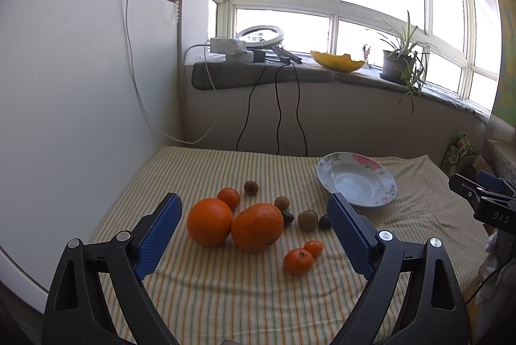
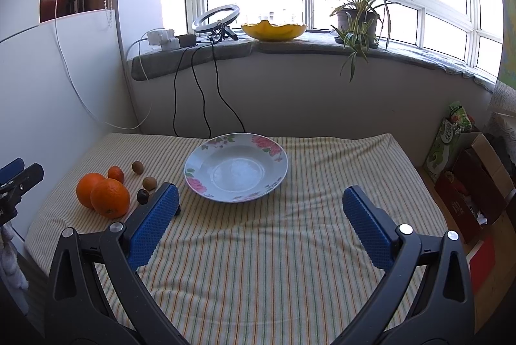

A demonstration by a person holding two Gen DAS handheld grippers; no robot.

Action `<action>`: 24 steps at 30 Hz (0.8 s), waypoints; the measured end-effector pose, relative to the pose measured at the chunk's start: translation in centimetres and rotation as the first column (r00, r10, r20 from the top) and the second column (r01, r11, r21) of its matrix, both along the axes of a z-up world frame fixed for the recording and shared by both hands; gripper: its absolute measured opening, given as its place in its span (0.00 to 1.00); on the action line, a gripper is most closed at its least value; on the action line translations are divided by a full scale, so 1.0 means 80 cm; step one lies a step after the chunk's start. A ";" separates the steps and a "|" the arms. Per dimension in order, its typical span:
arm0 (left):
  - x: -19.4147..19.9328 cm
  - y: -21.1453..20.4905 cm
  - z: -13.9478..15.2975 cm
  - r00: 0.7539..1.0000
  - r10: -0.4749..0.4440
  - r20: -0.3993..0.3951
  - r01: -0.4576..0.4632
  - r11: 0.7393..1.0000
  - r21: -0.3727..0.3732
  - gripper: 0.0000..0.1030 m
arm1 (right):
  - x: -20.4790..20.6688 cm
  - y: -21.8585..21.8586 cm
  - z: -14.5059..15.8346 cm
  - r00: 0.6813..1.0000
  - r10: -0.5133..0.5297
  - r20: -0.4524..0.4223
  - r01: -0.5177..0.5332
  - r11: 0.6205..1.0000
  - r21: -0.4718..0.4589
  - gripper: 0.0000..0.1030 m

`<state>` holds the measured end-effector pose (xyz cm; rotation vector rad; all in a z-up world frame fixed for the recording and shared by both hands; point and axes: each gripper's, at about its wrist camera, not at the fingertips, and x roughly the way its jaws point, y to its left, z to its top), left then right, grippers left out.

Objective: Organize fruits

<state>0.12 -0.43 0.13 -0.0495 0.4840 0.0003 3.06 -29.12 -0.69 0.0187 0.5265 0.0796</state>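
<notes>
Two large oranges (image 1: pixel 209 225) (image 1: pixel 257 226) lie side by side on the striped cloth (image 1: pixel 225 296), with small mandarins (image 1: pixel 298 261), brown kiwis (image 1: pixel 281 203) and dark plums (image 1: pixel 288 217) around them. An empty floral plate (image 1: pixel 356 178) sits behind them to the right. My left gripper (image 1: pixel 254 209) is open and empty, held above the oranges. My right gripper (image 2: pixel 259 199) is open and empty, just in front of the plate (image 2: pixel 235 167). The oranges (image 2: pixel 109 197) lie to its left; its left finger hides some small fruit.
A white panel (image 1: pixel 64 119) stands along the left table edge. Black cables (image 1: pixel 277 119) hang from the windowsill behind, which holds a ring light, a yellow bowl (image 2: pixel 273 30) and a potted plant (image 2: pixel 356 17). Boxes (image 2: pixel 467 183) stand right of the table.
</notes>
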 end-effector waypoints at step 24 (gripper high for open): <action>0.009 0.003 -0.009 1.000 0.006 -0.017 -0.006 1.000 -0.009 0.89 | 0.011 0.000 -0.009 0.999 0.016 -0.032 -0.016 1.000 0.009 1.00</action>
